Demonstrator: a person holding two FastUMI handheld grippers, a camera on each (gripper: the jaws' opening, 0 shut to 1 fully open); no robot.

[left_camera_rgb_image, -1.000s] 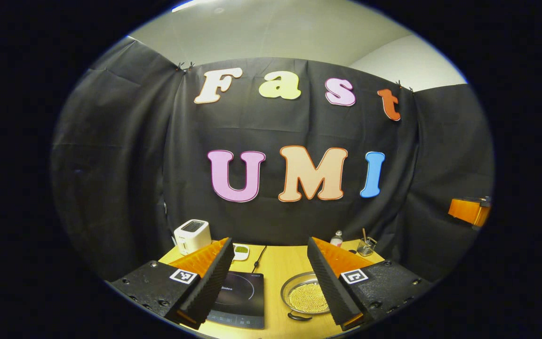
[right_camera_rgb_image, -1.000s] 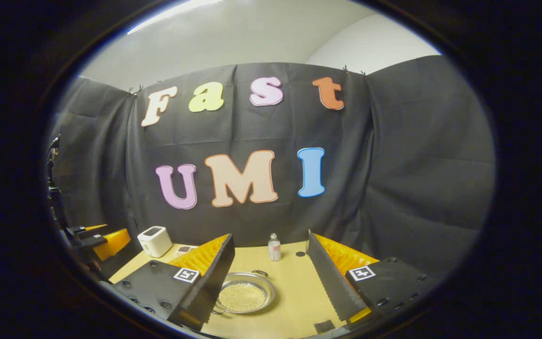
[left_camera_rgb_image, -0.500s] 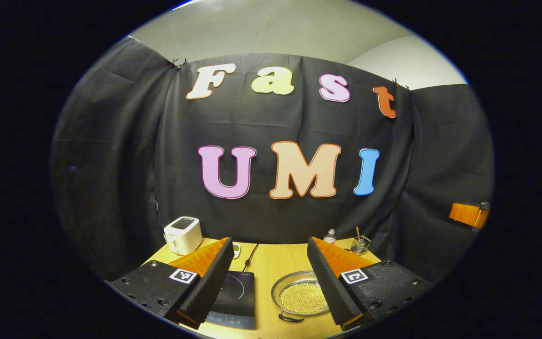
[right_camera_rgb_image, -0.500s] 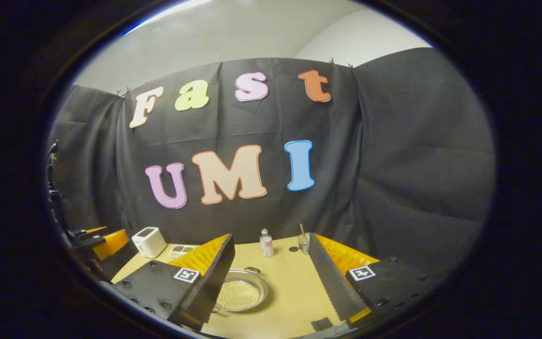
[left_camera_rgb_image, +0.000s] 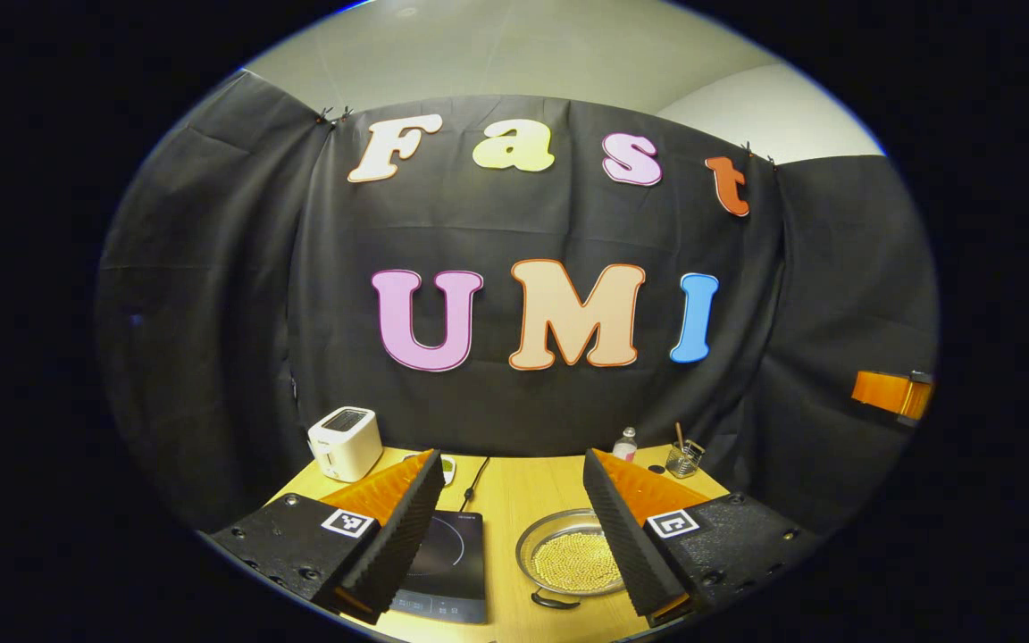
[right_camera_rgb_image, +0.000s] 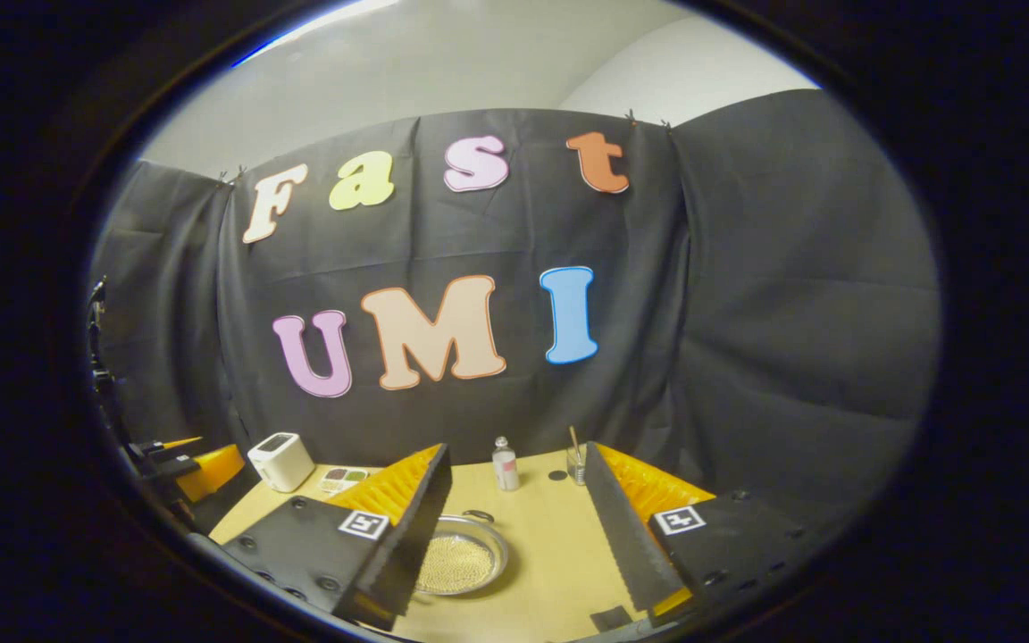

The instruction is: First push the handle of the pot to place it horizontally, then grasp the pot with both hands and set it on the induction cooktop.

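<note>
Both grippers, left gripper [left_camera_rgb_image: 507, 527] and right gripper [right_camera_rgb_image: 514, 527], hang open above the table. Pot [left_camera_rgb_image: 568, 563] sits beside the cooktop [left_camera_rgb_image: 447, 563]. Push its handle [left_camera_rgb_image: 556, 602] too hard and beads could spill.

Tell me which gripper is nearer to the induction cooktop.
Left. The left gripper hangs open above the table's near edge with the induction cooktop by its left finger. The right gripper, also open, is farther right, beyond the pot.
</note>
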